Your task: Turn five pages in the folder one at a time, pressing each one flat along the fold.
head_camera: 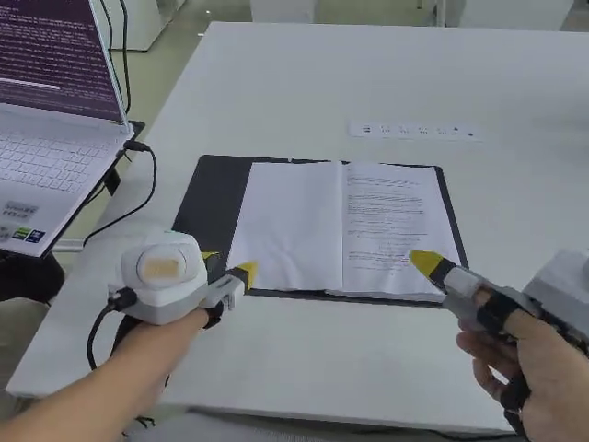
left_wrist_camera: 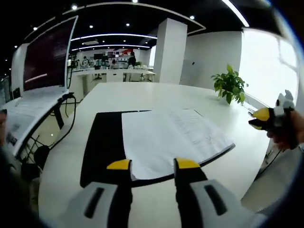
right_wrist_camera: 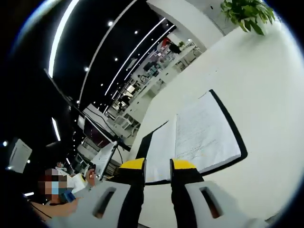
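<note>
A black folder [head_camera: 210, 198] lies open on the white table. Its left page [head_camera: 287, 221] is blank and its right page [head_camera: 394, 221] is printed. My left gripper [head_camera: 228, 274] hovers just off the folder's near left corner, open and holding nothing. In its own view the left gripper [left_wrist_camera: 153, 165] has its yellow tips pointing at the near edge of the folder [left_wrist_camera: 102, 142]. My right gripper [head_camera: 428, 264] hangs over the printed page's near right corner, its jaws a little apart and empty. The right gripper [right_wrist_camera: 157, 164] faces the folder [right_wrist_camera: 232, 137] from the near right.
An open laptop [head_camera: 51, 138] stands at the left table edge, with a black cable [head_camera: 138, 189] trailing toward the folder. A socket strip [head_camera: 414, 131] is set in the table behind the folder. A potted plant [left_wrist_camera: 230, 85] sits far off.
</note>
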Demonstrator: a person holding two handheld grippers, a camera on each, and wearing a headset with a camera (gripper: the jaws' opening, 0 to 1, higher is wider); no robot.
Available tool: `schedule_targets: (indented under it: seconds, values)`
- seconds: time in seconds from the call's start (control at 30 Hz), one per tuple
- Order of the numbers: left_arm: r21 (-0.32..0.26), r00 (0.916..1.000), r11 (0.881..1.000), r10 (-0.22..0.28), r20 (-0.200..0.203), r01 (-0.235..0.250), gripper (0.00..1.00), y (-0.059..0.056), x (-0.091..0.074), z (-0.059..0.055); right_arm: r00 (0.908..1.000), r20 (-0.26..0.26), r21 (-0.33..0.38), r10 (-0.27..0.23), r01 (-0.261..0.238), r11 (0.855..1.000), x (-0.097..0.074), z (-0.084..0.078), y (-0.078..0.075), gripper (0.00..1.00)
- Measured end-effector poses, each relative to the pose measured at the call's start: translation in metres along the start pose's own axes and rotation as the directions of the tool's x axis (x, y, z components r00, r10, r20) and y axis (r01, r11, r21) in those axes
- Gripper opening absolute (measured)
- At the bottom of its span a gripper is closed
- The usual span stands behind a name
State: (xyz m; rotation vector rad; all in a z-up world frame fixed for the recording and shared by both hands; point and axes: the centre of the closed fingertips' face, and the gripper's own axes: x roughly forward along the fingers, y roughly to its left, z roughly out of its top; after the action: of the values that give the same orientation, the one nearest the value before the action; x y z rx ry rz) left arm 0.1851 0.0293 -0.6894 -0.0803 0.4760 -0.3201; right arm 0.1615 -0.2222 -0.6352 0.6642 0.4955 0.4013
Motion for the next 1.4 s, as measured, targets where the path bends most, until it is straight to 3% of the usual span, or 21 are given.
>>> schedule_targets:
  seconds: [0.13,0.27,0.37,0.5,0.57,0.63,0.7,0.8,0.87,1.03,1.13,1.27,1.4]
  values:
    - [0.003,0.9998,1.000,0.001,0.022,-0.001,0.39,-0.005,-0.022,0.009,0.9989,0.041,-0.083,-0.022,0.025,0.996,-0.023,0.014,-0.006,0.32]
    - [0.036,0.9993,0.999,0.000,0.038,-0.002,0.43,-0.012,-0.038,0.013,0.9981,0.053,-0.085,-0.032,0.036,0.996,-0.036,0.016,-0.018,0.43]
    - [0.040,0.9988,0.999,-0.004,0.049,0.002,0.50,-0.017,-0.049,0.017,0.9967,0.035,-0.172,-0.074,0.079,0.982,-0.044,0.011,-0.033,0.52]
    - [0.046,0.9987,0.999,-0.004,0.051,0.001,0.57,-0.022,-0.060,0.019,0.9962,0.002,-0.225,-0.087,0.086,0.970,-0.050,0.004,-0.040,0.60]
    - [0.041,0.9988,0.999,0.007,0.049,-0.009,0.62,-0.023,-0.065,0.019,0.9947,-0.006,-0.288,-0.103,0.097,0.953,-0.053,0.003,-0.045,0.65]
    - [0.034,0.9988,0.999,0.007,0.049,-0.009,0.68,-0.024,-0.068,0.018,0.9940,-0.017,-0.297,-0.108,0.098,0.950,-0.055,0.002,-0.045,0.70]
    - [0.055,0.9993,0.998,0.026,0.026,-0.028,0.75,-0.022,-0.072,0.013,0.9933,-0.021,-0.313,-0.114,0.101,0.944,-0.056,0.003,-0.046,0.75]
    - [0.043,0.9994,0.999,0.031,0.014,-0.032,0.83,-0.022,-0.076,0.009,0.9929,-0.023,-0.349,-0.117,0.102,0.932,-0.057,0.007,-0.047,0.79]
    - [0.040,0.9993,0.999,0.037,-0.001,-0.036,0.86,-0.021,-0.078,0.005,0.9904,-0.028,-0.389,-0.135,0.114,0.914,-0.058,0.010,-0.050,0.84]
    - [0.042,0.9988,0.998,0.049,-0.004,-0.049,0.93,-0.021,-0.084,0.002,0.9902,-0.028,-0.403,-0.137,0.114,0.908,-0.060,0.016,-0.055,0.92]
    - [0.050,0.9982,0.997,0.061,0.001,-0.061,0.99,-0.020,-0.085,0.004,0.9923,-0.009,-0.382,-0.124,0.111,0.918,-0.062,0.021,-0.056,0.96]
    - [0.057,0.9975,0.996,0.070,0.003,-0.070,0.99,-0.019,-0.086,0.006,0.9932,0.004,-0.367,-0.116,0.109,0.924,-0.064,0.023,-0.057,1.00]
    - [0.053,0.9972,0.996,0.075,0.001,-0.075,0.99,-0.021,-0.084,0.007,0.9925,-0.011,-0.379,-0.122,0.108,0.919,-0.065,0.021,-0.058,1.00]
